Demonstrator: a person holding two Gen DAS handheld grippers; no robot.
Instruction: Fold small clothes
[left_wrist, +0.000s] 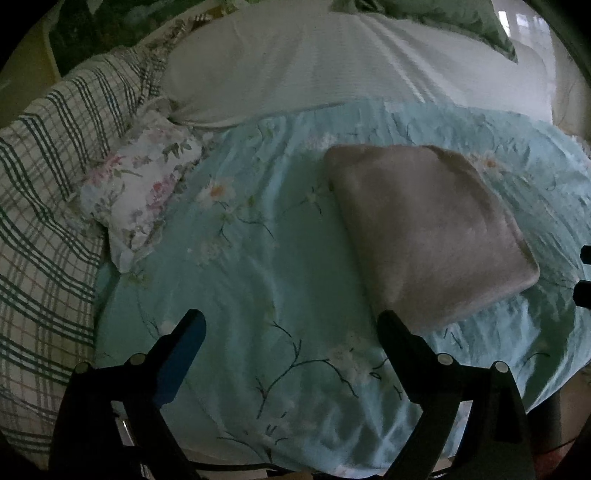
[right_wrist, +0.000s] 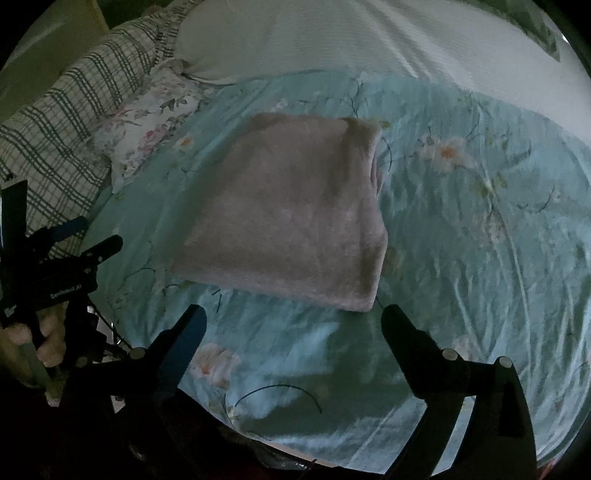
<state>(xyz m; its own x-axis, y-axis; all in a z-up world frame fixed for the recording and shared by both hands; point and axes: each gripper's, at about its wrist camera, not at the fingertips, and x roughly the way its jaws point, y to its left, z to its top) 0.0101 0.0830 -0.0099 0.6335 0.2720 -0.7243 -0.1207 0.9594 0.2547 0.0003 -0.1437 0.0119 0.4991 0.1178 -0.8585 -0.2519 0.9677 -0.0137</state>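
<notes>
A pinkish-grey fleecy garment (left_wrist: 428, 229) lies folded into a flat rectangle on the light blue flowered sheet (left_wrist: 258, 258). In the right wrist view the same folded garment (right_wrist: 291, 214) fills the middle, its near edge just beyond my fingers. My left gripper (left_wrist: 291, 321) is open above the sheet, to the left of the garment's near corner, with nothing between its jaws. My right gripper (right_wrist: 293, 317) is open too, hovering just short of the garment's near edge and holding nothing. The left gripper (right_wrist: 79, 236) also shows at the left edge of the right wrist view, held by a hand (right_wrist: 44, 332).
A small flowered cloth (left_wrist: 140, 192) lies at the sheet's left edge. A green-checked quilt (left_wrist: 48, 221) is bunched along the left, and a white cover (left_wrist: 332, 62) spreads behind. The bed's near edge runs just under both grippers.
</notes>
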